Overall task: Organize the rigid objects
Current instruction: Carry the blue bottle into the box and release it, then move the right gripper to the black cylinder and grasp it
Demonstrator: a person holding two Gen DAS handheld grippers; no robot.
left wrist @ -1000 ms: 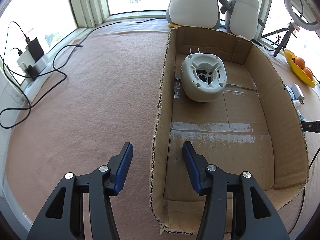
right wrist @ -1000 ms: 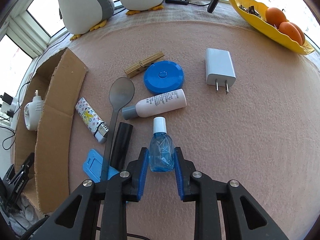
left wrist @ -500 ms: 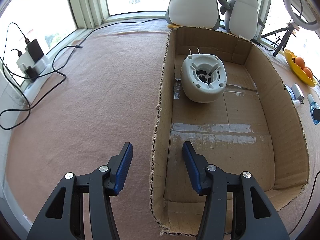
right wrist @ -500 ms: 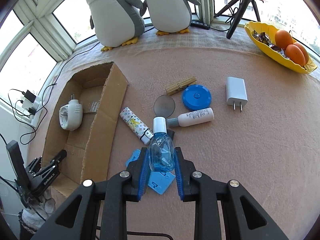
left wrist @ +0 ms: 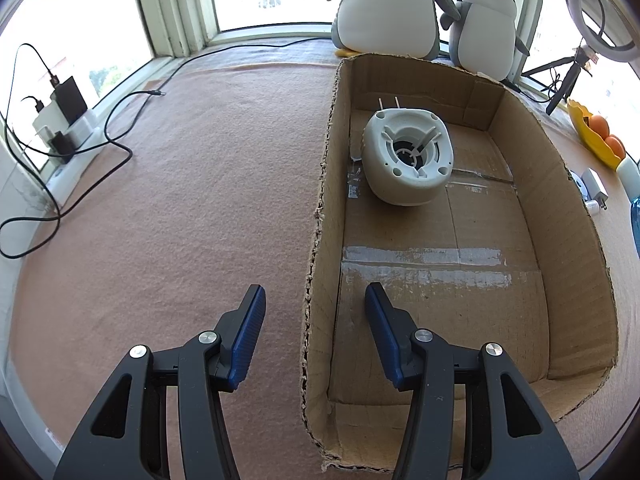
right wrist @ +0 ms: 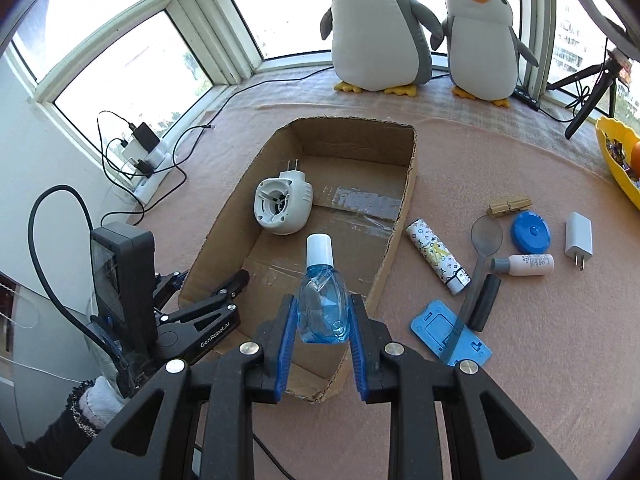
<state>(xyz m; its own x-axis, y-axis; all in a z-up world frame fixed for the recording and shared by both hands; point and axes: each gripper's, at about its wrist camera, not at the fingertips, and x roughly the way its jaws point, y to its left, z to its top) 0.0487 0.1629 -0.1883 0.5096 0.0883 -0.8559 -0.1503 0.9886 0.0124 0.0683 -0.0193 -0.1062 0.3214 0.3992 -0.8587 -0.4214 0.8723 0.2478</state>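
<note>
My right gripper (right wrist: 322, 300) is shut on a clear blue bottle (right wrist: 322, 288) with a white cap, held upright in the air over the near end of the open cardboard box (right wrist: 404, 216). A white plug-in device (right wrist: 282, 208) lies inside the box, also seen in the left wrist view (left wrist: 408, 156). My left gripper (left wrist: 314, 288) stands open and empty, its jaws either side of the box's left wall (left wrist: 320, 208) without touching it. The blue bottle (left wrist: 635, 220) shows at that view's right edge.
Right of the box on the pink mat lie a patterned lighter (right wrist: 436, 256), spoon (right wrist: 484, 240), blue lid (right wrist: 530, 232), white charger (right wrist: 579, 238), small white bottle (right wrist: 524, 265), black cylinder (right wrist: 484, 302) and blue case (right wrist: 450, 334). Two plush penguins (right wrist: 376, 28) and cables (left wrist: 80, 152) line the window.
My right gripper has lifted the blue bottle off the mat and carried it left, from among the loose items to above the box. The left gripper has not moved.
</note>
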